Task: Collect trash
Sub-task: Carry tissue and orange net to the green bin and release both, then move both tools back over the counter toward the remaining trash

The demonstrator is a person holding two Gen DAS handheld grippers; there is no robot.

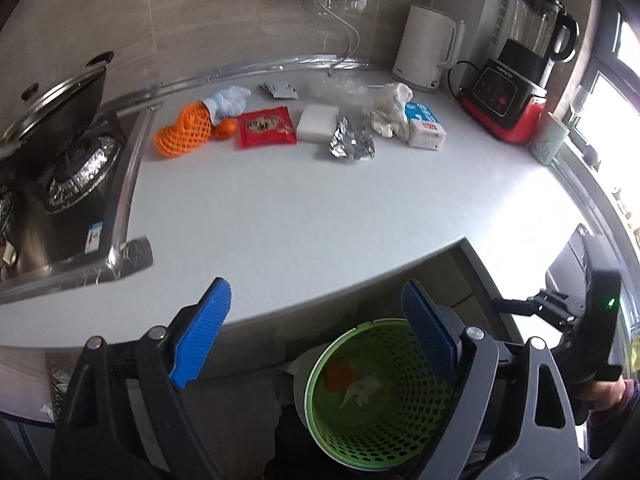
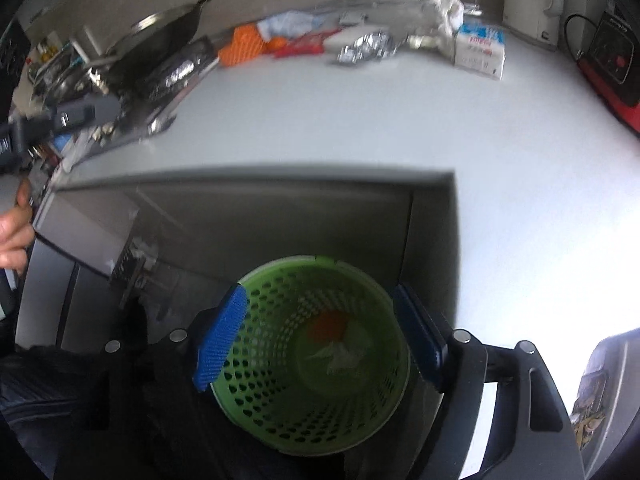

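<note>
We hold both grippers wide open and empty, the right gripper [image 2: 320, 340] above the green bin [image 2: 280, 420], the left gripper [image 1: 316, 332] beside it. Behind the bin, wrappers [image 1: 266, 127] line the white counter [image 1: 320, 208].

basket [image 2: 280, 380]: green — perforated all over; orange and white scraps inside
net sleeve [image 1: 183, 130]: orange mesh
wrapper [image 1: 266, 126]: red
foil [image 1: 352, 140]: crinkled silver
carton [image 1: 425, 126]: blue and white
pads [image 1: 202, 334]: blue — ribbed
</note>
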